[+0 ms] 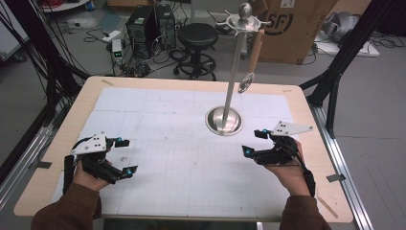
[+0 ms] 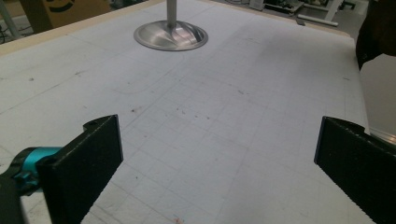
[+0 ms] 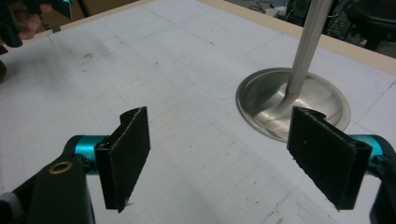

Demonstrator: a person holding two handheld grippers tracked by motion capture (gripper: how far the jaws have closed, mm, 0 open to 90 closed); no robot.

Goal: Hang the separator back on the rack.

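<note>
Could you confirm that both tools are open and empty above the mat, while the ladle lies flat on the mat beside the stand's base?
Not quite: the ladle hangs from the top of the stand, off the mat, as the high view shows. The rest holds: the left tool and right tool are open and empty above the mat.

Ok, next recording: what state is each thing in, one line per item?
Left gripper: open, nothing between the jaws, low over the mat.
Right gripper: open, empty, beside the stand's base.
Utensil stand: upright on the mat.
Wooden-handled utensil: hanging from the stand's top ring.
</note>
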